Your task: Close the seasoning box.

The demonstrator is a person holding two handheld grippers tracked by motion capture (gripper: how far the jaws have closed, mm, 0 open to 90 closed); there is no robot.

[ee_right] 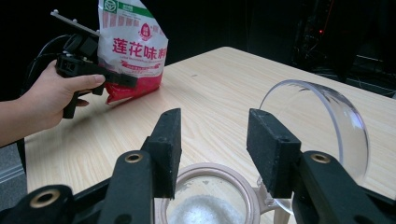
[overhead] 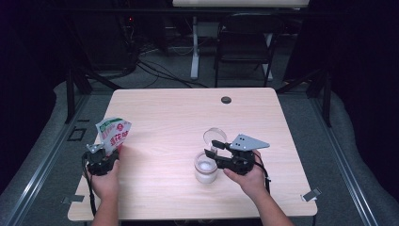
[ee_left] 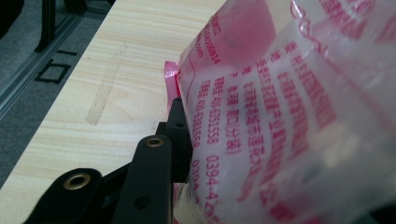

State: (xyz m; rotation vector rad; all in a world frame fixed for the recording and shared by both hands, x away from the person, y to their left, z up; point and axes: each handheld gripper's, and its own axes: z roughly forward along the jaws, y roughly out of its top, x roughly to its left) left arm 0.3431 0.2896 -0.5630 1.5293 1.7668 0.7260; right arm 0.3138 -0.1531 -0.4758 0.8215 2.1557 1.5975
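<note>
We judge this roughly midway. The clear glass jar with hinged lid stands on the light wooden table, lid swung open, white granules already in the bottom. Our left hand-held gripper is clamped on the red-and-white printed plastic seasoning bag, held upright near the table's left edge, well apart from the jar. Our right hand-held gripper hangs just over the jar mouth, jaws parted wide, holding nothing. Left, we guess: set the bag down, close the lid.
</note>
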